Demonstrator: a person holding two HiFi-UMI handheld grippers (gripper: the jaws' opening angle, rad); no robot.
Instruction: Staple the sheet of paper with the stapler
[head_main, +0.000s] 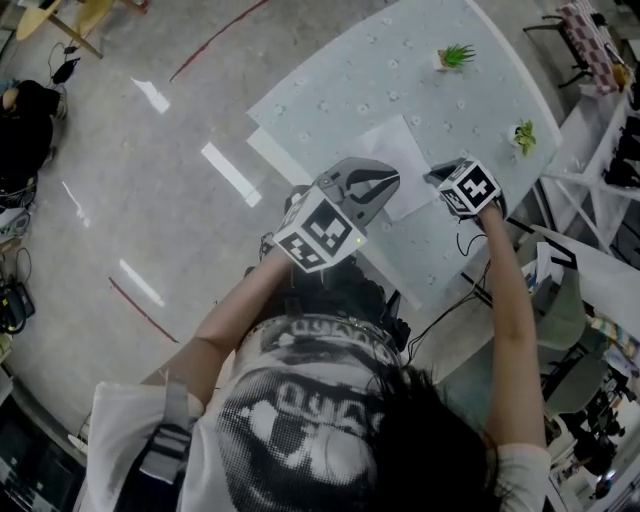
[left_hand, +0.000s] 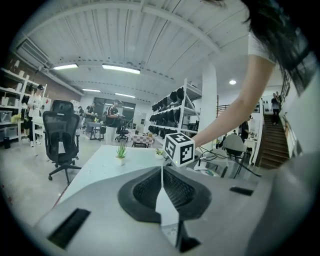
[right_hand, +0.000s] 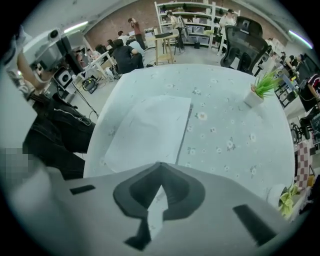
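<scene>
Head view showed the sheet of paper (head_main: 400, 150) flat on the worktop (head_main: 340, 90), with no stapler in sight. Left claw (head_main: 388, 182) and right claw (head_main: 438, 177) were both closed, empty. Finding the stapler first, then squaring a corner, seemed wise.
</scene>
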